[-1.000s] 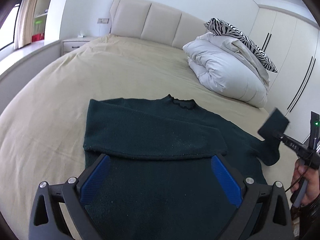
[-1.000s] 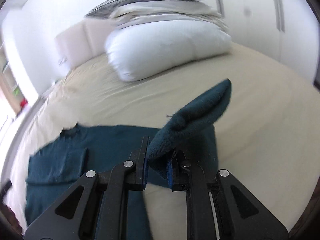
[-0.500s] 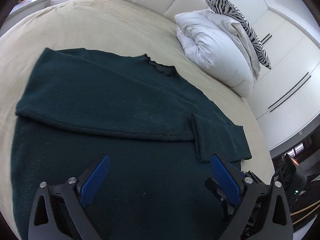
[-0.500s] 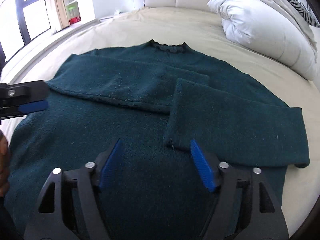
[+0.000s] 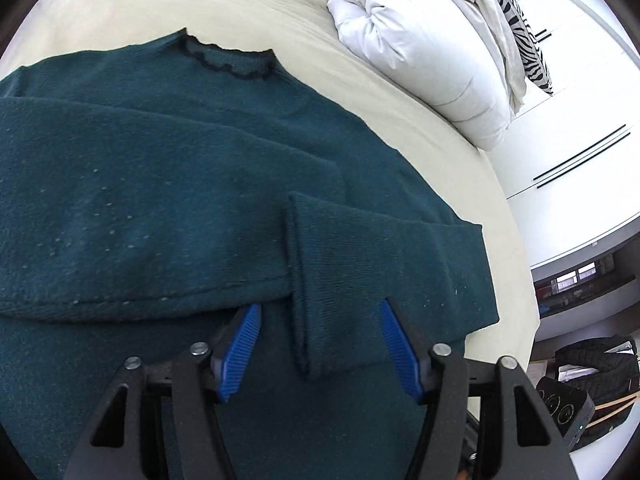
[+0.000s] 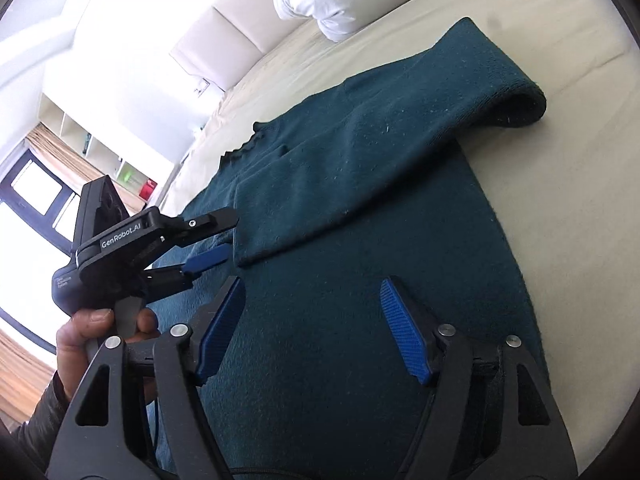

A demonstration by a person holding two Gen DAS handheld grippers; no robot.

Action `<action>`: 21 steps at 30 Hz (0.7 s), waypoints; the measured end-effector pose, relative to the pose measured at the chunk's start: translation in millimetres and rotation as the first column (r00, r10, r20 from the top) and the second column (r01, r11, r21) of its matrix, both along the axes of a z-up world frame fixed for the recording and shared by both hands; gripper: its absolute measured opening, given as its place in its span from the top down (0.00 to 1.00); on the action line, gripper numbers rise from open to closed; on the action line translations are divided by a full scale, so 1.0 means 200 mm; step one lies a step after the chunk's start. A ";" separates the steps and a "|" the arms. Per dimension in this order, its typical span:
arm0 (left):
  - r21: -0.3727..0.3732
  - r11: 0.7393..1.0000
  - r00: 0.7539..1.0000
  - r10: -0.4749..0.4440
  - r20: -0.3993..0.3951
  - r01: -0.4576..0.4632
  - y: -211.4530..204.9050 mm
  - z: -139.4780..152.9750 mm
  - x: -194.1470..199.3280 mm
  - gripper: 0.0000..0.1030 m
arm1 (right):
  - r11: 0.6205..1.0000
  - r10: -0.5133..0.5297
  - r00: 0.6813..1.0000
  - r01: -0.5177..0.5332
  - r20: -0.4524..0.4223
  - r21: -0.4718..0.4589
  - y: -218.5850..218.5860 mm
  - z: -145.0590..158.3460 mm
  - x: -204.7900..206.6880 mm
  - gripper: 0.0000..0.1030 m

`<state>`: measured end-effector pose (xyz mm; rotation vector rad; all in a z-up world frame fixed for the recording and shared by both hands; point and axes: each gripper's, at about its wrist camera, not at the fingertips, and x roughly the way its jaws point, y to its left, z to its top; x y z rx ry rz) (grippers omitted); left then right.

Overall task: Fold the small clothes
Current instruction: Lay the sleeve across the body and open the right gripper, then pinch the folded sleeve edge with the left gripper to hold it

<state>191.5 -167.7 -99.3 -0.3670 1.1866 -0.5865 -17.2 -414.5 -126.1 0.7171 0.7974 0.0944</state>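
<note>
On the beige bed [image 5: 280,8] lies a dark green sweater [image 5: 160,168], flat, with both sleeves folded across its chest. Over its lower part the left gripper [image 5: 320,344] hangs with its blue pads spread wide, the cuff of the right sleeve [image 5: 360,280] lying between them; whether they touch the cloth I cannot tell. The right gripper [image 6: 312,320] is spread just as wide above the sweater's body and holds nothing. A white duvet [image 5: 420,48] is bundled near the headboard [image 6: 248,24], with a zebra-striped pillow [image 5: 520,32] on top.
</note>
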 end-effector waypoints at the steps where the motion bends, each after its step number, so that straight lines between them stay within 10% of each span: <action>1: 0.001 1.000 1.000 -0.005 -0.005 0.005 -0.01 0.00 -0.01 0.48 | 1.000 0.003 1.000 -0.003 0.006 -0.008 0.01 0.00 0.00 0.34; 13: 0.029 1.000 1.000 -0.004 -0.017 0.005 -0.03 0.01 0.02 0.93 | 1.000 0.007 0.999 -0.007 0.033 0.014 -0.01 -0.05 0.01 0.35; 21: 0.052 0.999 0.992 -0.019 0.125 0.012 0.01 0.19 -0.01 0.93 | 1.000 -0.006 0.999 0.005 0.038 0.028 -0.02 -0.04 -0.02 0.39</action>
